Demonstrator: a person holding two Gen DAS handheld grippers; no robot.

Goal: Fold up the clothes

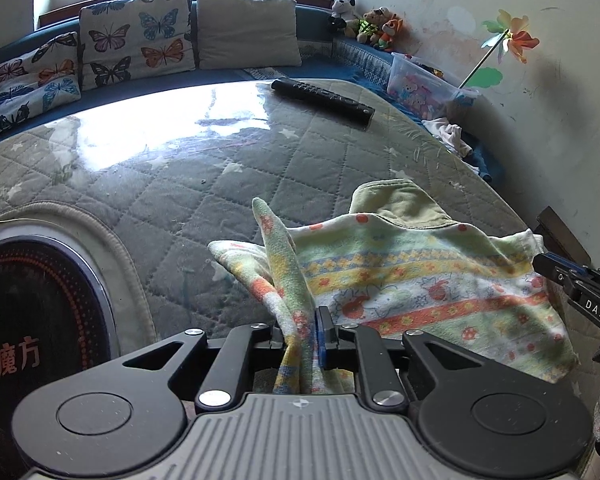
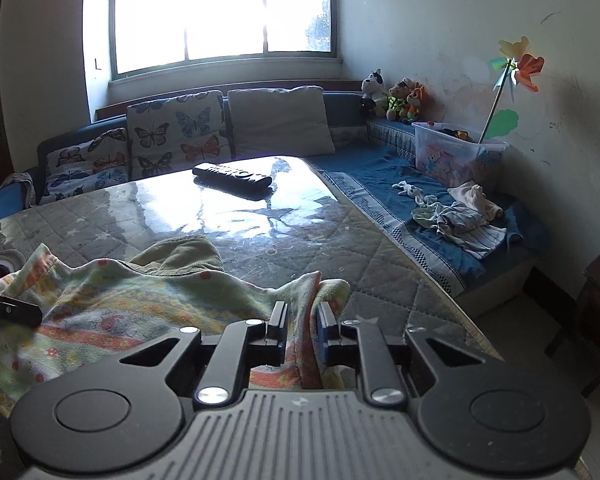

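Round black heater panel (image 1: 40, 312) cut off by left edge, printed characters only partly in frame. Right gripper (image 1: 556, 270) mostly out of frame at right edge; only finger tip + "DAS" label visible. Patterned garment (image 1: 420, 280) lower hem hidden behind left gripper (image 1: 306, 332) body. In right wrist view, left gripper (image 2: 10, 308) just a dark sliver at left edge. Plastic bin (image 2: 456, 152) contents too blurred to ID. Small clothes pile (image 2: 460, 220) on blue bench: items too small to tell apart. Window (image 2: 220, 12) blown out, outside unreadable.
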